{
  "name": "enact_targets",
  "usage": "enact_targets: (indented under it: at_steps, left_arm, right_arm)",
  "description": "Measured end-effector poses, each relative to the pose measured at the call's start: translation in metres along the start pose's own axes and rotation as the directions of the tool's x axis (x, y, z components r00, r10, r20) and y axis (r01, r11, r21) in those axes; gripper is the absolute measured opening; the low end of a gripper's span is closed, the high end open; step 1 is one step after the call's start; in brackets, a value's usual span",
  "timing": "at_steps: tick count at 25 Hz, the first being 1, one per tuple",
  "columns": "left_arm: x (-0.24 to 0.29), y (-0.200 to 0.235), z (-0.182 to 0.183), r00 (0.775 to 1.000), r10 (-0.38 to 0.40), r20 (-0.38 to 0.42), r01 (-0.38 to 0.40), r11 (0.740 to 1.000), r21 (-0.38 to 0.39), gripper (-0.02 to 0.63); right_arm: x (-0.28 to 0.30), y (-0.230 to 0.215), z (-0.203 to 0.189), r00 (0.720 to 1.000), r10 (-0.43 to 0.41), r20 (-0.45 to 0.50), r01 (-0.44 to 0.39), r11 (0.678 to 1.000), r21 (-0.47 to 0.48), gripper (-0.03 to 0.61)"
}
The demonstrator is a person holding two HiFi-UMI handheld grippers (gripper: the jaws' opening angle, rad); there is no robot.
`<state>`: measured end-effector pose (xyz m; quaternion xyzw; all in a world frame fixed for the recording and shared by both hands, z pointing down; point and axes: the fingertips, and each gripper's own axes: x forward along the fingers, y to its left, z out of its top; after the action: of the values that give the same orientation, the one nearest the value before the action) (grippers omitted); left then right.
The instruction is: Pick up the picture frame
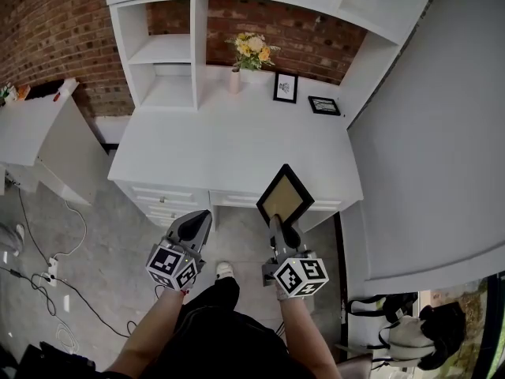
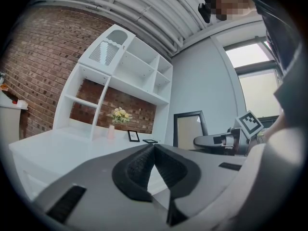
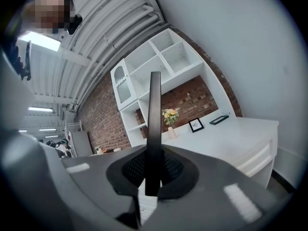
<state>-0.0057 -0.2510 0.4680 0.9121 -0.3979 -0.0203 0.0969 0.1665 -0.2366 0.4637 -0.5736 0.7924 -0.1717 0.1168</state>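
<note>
Your right gripper (image 1: 278,224) has its jaws clenched on the frame (image 1: 285,197), at 1 lower corner. The frame rises from between the pads, edge-on to that gripper's camera. It hangs in the air by the front edge of the desk (image 1: 237,144). Your left gripper (image 1: 202,218) is just beside it, jaws pressed together on nothing.

Home office: white desk (image 1: 237,144), shelving (image 1: 162,50), brick wall (image 1: 47,22), flowers (image 1: 252,50).
</note>
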Motion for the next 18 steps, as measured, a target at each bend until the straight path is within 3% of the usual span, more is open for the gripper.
enact_targets:
  at_steps: [12, 18]
  left_arm:
    - [-0.022, -0.005, 0.02, 0.999, 0.01, 0.054, -0.011, 1.0, 0.024, -0.006]
    - [-0.035, -0.005, 0.036, 0.996, 0.019, 0.089, -0.022, 0.999, 0.035, -0.006]
  right_arm:
    - [-0.028, 0.021, 0.024, 0.999, 0.003, 0.049, 0.006, 0.984, -0.179, 0.025]
    - [-0.041, 0.03, 0.035, 0.997, 0.001, 0.082, 0.017, 0.975, -0.222, 0.025]
